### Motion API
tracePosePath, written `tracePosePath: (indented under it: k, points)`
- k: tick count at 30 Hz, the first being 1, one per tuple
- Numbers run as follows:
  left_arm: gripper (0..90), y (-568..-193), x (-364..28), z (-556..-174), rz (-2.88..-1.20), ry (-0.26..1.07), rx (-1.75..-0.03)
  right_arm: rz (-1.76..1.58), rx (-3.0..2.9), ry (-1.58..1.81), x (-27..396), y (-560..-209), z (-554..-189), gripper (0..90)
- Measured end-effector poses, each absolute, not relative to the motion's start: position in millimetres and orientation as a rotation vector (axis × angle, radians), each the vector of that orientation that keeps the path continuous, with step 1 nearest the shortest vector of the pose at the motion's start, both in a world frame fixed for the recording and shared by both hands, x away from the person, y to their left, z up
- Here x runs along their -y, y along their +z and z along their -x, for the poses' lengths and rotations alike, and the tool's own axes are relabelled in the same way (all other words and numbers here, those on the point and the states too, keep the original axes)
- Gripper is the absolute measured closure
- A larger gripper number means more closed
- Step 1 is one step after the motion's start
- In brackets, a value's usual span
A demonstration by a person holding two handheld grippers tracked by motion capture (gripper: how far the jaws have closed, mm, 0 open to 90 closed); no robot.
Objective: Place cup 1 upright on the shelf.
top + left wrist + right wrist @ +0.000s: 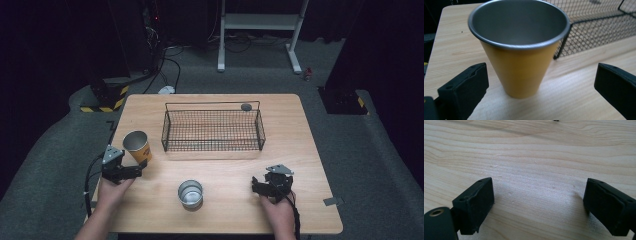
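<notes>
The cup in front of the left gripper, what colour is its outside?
Orange-yellow outside, grey metal inside: the cup shows best in the left gripper view.

Basket (pixel 213 131) walls off table's (pixel 310 200) far half.

Left gripper (pixel 140 169): black angular body, grey three-cornered plate on top, black cable trailing back beside the forearm.
Right gripper (pixel 255 184): black body, grey three-cornered plate, black cable running along the wrist.
Jaws: matte black rectangular blocks with small round recesses, edges slightly chipped.
Forearms: bare, no sleeves visible.
</notes>
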State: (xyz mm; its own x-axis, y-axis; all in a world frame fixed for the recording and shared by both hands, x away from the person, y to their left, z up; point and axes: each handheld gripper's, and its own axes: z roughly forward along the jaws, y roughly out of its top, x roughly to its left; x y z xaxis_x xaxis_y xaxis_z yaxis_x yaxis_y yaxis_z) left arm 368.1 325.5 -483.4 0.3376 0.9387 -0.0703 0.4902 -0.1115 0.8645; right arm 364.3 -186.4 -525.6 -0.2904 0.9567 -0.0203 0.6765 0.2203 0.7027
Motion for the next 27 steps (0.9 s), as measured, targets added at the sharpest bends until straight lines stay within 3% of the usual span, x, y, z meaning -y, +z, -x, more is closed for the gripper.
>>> tracePosePath:
  k: [27]
  points:
    - [0.2, -494, -332, -409, -1.719, 0.621, -1.219, -1.506, -2.044, 0.822, 186, -526, -364, 9.7]
